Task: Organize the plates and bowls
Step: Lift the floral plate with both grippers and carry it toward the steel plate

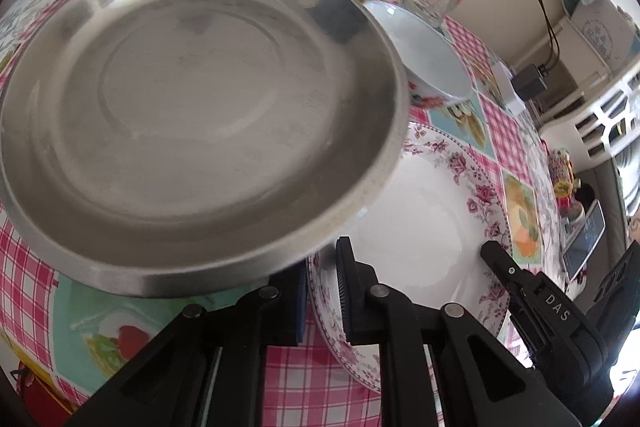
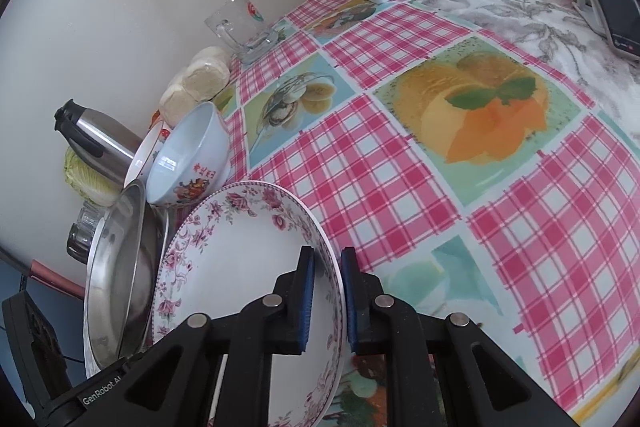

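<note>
Both grippers (image 1: 322,291) (image 2: 328,301) clamped on floral plate (image 2: 240,247) rim; steel plate (image 1: 192,67) at its 10 o'clock.

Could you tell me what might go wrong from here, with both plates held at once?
1. The left gripper holds the steel plate only by its rim, tilted; it could slip and drop.
2. The steel plate overlaps the floral plate clamped at its edge by the right gripper; they might knock.
3. The white bowl sits close behind and could be bumped.
</note>
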`<action>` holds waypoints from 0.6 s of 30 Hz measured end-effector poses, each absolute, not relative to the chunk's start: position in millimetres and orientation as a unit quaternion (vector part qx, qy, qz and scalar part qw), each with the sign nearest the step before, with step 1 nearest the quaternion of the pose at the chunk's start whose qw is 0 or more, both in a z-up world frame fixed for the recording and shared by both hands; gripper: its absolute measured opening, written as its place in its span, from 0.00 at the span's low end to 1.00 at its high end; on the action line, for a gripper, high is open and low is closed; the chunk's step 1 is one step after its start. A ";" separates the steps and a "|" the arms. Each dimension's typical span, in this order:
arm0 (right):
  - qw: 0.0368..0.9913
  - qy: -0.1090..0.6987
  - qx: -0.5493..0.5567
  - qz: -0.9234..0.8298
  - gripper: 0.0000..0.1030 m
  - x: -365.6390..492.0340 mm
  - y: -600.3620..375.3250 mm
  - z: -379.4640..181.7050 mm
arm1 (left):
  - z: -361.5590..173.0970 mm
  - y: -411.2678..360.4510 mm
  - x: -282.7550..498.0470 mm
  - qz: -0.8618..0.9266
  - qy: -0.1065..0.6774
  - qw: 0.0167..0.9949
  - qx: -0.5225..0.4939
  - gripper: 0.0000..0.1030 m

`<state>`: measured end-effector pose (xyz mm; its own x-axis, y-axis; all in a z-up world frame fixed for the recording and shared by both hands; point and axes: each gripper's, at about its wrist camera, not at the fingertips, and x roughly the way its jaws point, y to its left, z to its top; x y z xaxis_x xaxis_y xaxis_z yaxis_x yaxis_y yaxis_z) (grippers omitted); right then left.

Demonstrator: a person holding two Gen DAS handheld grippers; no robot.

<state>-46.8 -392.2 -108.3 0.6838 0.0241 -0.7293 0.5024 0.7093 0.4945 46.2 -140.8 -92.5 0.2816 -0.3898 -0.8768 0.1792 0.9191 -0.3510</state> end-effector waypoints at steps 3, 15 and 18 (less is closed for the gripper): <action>0.840 0.370 0.367 -0.149 0.14 -54.9 -400.6 -109.0 | -90.8 -152.1 41.0 -0.195 0.574 0.792 -0.074 0.14; 0.837 0.357 0.381 -0.162 0.10 -77.0 -415.1 -100.6 | -77.5 -185.1 33.7 -0.223 0.548 0.806 -0.013 0.13; 0.842 0.347 0.382 -0.159 0.10 -81.6 -416.7 -95.2 | -70.3 -189.8 34.5 -0.235 0.534 0.812 -0.011 0.13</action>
<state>-81.6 -416.7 -95.2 0.7089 -0.0031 -0.7053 0.5331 0.6572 0.5329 34.5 -189.8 -70.3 0.3201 -0.3936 -0.8618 0.3698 0.8893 -0.2689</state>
